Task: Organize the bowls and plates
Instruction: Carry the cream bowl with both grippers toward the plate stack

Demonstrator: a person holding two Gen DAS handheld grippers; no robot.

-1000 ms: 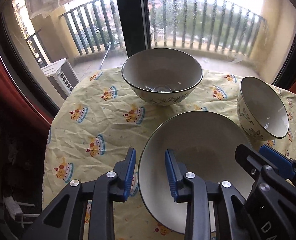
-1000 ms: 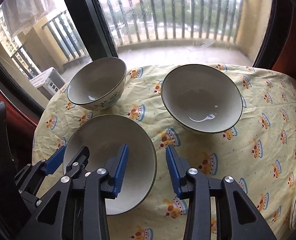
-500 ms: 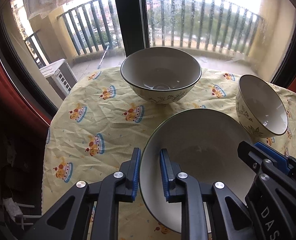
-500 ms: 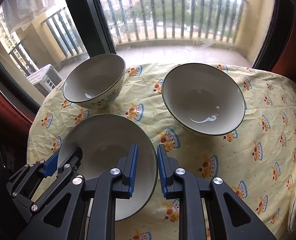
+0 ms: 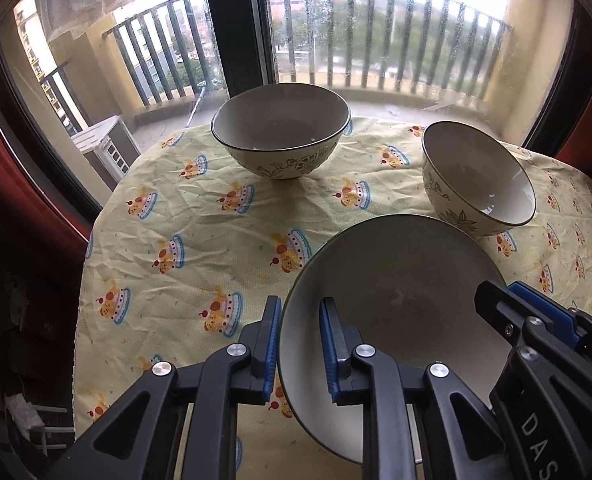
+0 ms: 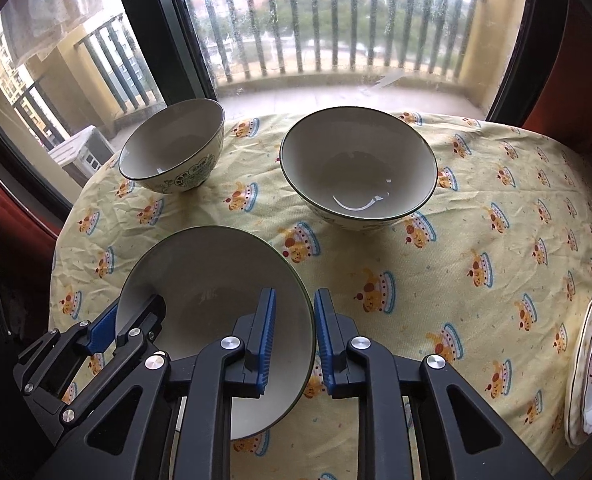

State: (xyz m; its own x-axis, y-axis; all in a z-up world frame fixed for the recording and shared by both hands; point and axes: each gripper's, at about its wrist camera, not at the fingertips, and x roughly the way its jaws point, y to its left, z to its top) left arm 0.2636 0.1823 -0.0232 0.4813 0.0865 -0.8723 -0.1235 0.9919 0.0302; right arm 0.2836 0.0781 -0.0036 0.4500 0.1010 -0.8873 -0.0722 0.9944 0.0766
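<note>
left gripper (image 5: pixel 297 344): clamped on left rim of plate (image 5: pixel 395 272) | right gripper (image 6: pixel 294 338): clamped on its right rim | plate: nearest, between both grippers, over tablecloth (image 6: pixel 475 240) | 2 bowls (image 6: pixel 357 168) (image 6: pixel 174 146) stand beyond, apart
</note>
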